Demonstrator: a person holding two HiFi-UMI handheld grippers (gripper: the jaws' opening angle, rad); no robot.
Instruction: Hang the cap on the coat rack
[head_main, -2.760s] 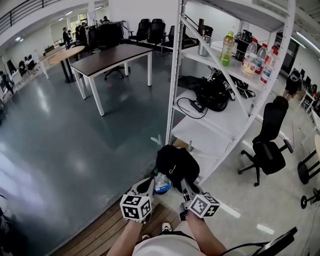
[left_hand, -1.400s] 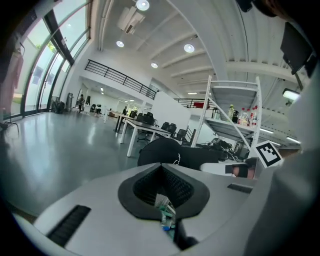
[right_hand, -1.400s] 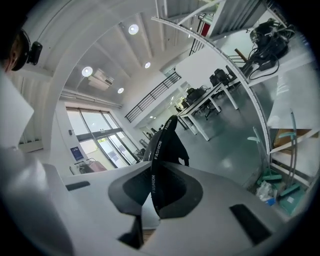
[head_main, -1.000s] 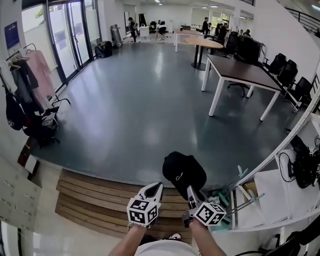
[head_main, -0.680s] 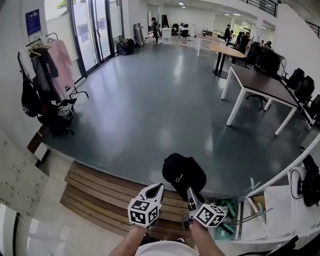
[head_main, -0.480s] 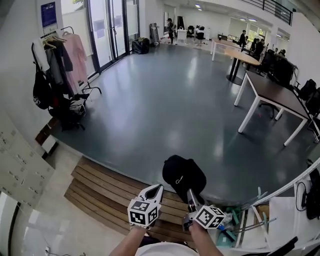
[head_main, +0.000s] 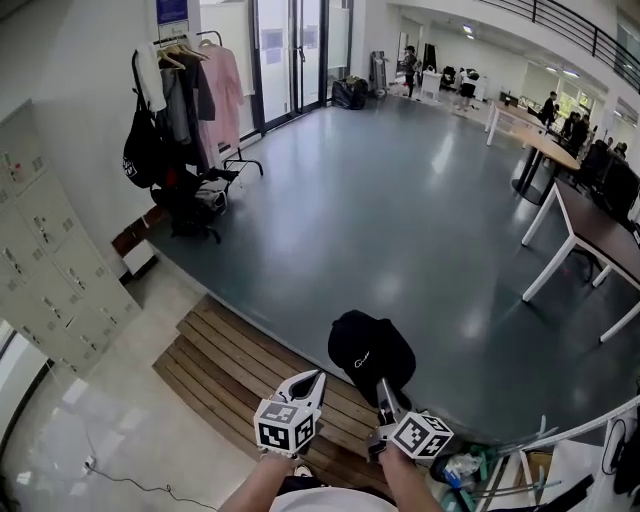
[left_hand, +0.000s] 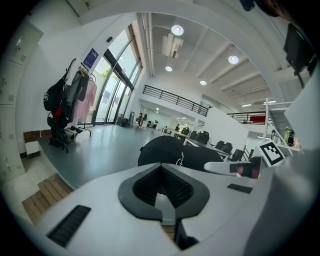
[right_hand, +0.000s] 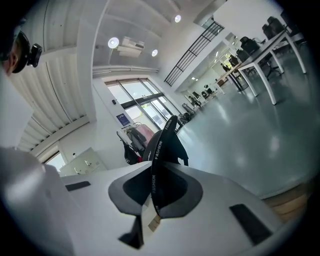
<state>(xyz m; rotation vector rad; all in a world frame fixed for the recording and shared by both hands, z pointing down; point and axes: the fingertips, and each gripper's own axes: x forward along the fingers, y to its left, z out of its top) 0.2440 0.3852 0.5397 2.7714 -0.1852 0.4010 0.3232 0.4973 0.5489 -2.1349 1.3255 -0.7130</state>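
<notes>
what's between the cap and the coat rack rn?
Nothing but bare grey floor, per the head view. The cap, clamped in the right gripper, is well short of the coat rack; the wooden steps lie off that line.

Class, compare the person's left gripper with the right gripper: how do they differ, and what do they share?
The left gripper has its jaws together on nothing; the right gripper has its jaws shut on the lettered strap of the black fabric cap. In the head view the left gripper sits left of the cap, while the right gripper meets its lower edge. Both are white with a square-marker cube.
</notes>
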